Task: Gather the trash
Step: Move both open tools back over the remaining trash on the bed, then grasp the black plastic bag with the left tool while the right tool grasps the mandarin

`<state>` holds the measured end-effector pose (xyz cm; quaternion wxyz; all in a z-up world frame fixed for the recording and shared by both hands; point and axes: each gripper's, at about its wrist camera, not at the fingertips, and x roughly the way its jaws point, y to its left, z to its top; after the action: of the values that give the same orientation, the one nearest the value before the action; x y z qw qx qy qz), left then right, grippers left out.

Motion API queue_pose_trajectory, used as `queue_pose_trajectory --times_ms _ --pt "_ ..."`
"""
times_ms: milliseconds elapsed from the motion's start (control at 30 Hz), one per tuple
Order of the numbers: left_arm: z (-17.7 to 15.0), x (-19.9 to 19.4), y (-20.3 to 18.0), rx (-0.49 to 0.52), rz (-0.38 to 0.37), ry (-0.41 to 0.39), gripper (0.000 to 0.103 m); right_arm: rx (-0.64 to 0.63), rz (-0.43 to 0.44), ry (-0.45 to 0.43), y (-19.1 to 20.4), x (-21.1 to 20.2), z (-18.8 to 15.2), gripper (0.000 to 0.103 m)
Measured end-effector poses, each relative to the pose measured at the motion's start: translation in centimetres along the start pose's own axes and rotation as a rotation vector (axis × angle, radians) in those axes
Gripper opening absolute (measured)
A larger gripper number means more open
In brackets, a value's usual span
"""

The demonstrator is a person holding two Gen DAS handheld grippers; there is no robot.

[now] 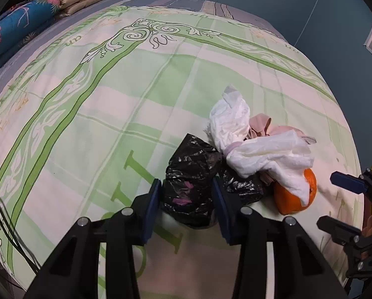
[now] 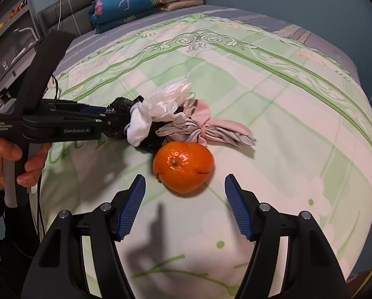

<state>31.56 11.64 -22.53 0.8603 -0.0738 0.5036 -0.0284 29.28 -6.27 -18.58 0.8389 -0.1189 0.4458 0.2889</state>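
A heap of trash lies on the bed: a crumpled black plastic bag, white crumpled tissue, a pink tied cloth and an orange. My left gripper has its blue pads on both sides of the black bag, touching it. It also shows in the right wrist view, reaching into the heap from the left. My right gripper is open, its pads wide apart just in front of the orange, not touching it. It shows at the right edge of the left wrist view.
The bed has a green and white patterned quilt. Folded blue floral and beige blankets are stacked at the headboard. A shelf unit stands left of the bed. Black cables hang at the left.
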Motion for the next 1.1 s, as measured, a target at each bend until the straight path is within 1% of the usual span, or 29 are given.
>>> queue_pose_trajectory --times_ms 133,367,533,600,667,800,933,1100 --pt "0.1 0.0 0.7 -0.016 0.011 -0.002 0.036 -0.010 0.000 0.014 0.2 1.1 0.4 0.063" --pt "0.6 -0.2 2.5 -0.051 0.039 -0.007 0.034 -0.030 0.000 0.031 0.9 2.7 1.3 0.063" --pt "0.9 -0.5 3.8 -0.077 0.058 -0.013 0.032 -0.038 -0.016 0.031 1.1 3.4 1.8 0.062" --pt "0.9 -0.7 4.3 -0.086 0.061 -0.016 0.031 -0.041 -0.029 0.033 1.2 3.6 2.0 0.058" --pt "1.0 -0.9 4.9 -0.099 0.068 -0.020 0.030 -0.035 -0.044 0.033 1.2 3.8 2.2 0.052" --pt "1.1 -1.4 6.1 -0.119 0.077 -0.030 0.028 -0.007 -0.056 0.038 0.7 4.1 2.4 0.046" --pt "1.0 -2.0 7.5 -0.142 0.085 -0.036 0.027 -0.001 -0.071 0.032 0.7 4.0 2.3 0.038" --pt "0.7 -2.8 9.0 -0.176 0.092 -0.043 0.025 0.016 -0.097 0.009 0.5 3.3 2.4 0.034"
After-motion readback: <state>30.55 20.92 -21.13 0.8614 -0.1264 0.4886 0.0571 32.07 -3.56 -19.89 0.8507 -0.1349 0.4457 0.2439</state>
